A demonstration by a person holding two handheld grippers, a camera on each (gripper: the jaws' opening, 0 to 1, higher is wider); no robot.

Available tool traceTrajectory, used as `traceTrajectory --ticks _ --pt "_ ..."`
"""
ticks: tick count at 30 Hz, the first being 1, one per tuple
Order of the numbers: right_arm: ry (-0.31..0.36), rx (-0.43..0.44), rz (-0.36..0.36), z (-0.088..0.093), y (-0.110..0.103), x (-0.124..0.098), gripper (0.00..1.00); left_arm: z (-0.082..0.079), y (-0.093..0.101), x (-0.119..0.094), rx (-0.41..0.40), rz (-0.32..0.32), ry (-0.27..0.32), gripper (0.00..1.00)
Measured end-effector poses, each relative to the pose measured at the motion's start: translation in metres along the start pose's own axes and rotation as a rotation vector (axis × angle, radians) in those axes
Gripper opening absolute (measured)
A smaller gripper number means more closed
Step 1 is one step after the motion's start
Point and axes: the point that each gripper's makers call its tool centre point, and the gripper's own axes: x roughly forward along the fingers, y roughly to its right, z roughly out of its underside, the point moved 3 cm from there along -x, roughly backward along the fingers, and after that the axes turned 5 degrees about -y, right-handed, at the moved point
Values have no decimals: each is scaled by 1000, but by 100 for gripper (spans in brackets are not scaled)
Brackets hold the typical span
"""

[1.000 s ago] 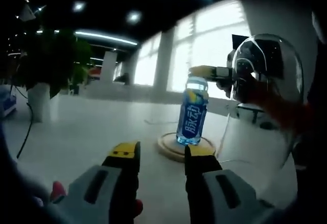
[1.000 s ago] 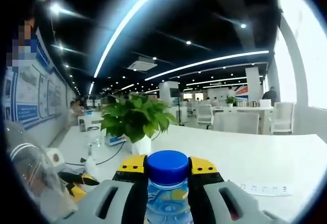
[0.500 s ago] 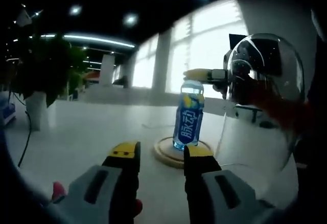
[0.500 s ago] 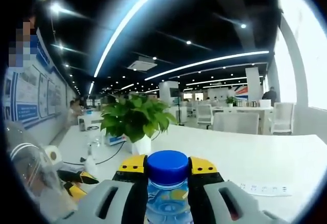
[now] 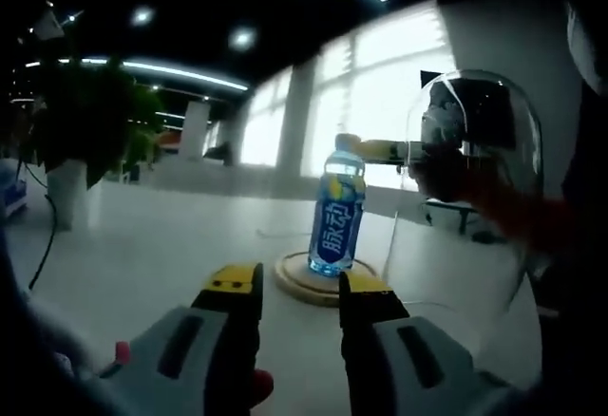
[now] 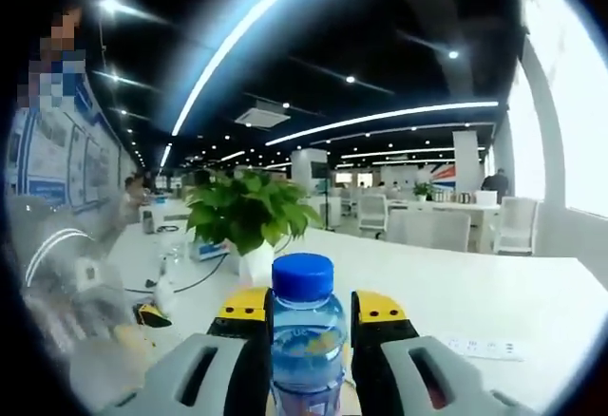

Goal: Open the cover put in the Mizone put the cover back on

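The blue Mizone bottle point(image 5: 334, 217) stands upright on a round wooden base point(image 5: 309, 281) on the white table. My right gripper point(image 5: 366, 150) reaches in from the right at cap height, and its jaws press both sides of the bottle point(image 6: 306, 340) below the blue cap point(image 6: 303, 274). The clear glass dome cover point(image 5: 475, 179) is off the base, just right of the bottle. It appears blurred at the left of the right gripper view point(image 6: 57, 283). My left gripper point(image 5: 296, 293) is open and empty, a little short of the base.
A potted plant point(image 5: 81, 141) stands on the table point(image 5: 152, 245) at the far left; it also sits behind the bottle point(image 6: 249, 221). A black cable point(image 5: 43, 245) runs past the pot. Rows of office desks and chairs point(image 6: 446, 226) lie beyond.
The bottle now stands more upright between the right jaws, its cap higher and farther from the camera. The left camera has drifted right, so the bottle sits further left in the left gripper view.
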Motion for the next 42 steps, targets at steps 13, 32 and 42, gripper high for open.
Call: traceTrajectory --ticks 13,32,42 --pt "39 12 64 17 10 -69 25 14 4 -11 16 1 -33 23" --pt "86 98 107 45 2 -119 21 21 16 -20 43 12 -19 26" --pt "32 80 146 90 -10 -141 22 19 12 -23 28 2 -2 25"
